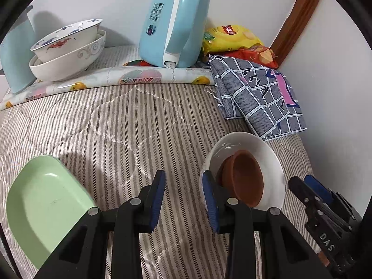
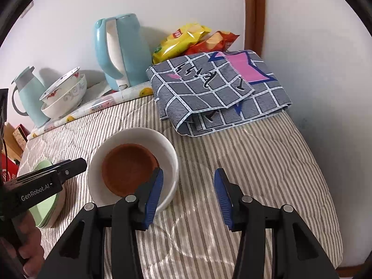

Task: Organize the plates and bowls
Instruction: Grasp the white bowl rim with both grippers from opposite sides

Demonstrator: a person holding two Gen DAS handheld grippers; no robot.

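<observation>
Left view:
Left gripper (image 1: 183, 200): jaws apart and empty over the striped quilt (image 1: 121, 125), between green plate (image 1: 44, 207) and white bowl (image 1: 267, 162).
Advice: approach one rim squarely.

Right view:
Right gripper (image 2: 188, 195): jaws apart, empty.
Brown bowl (image 2: 127, 172): nested in the white bowl (image 2: 167, 148).
Advice: straddle the rim before squeezing.

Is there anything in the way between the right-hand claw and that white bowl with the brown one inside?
Nothing visible. The right gripper hangs open beside the white bowl, one finger already over its rim; only bare striped quilt lies between the fingers.
</observation>
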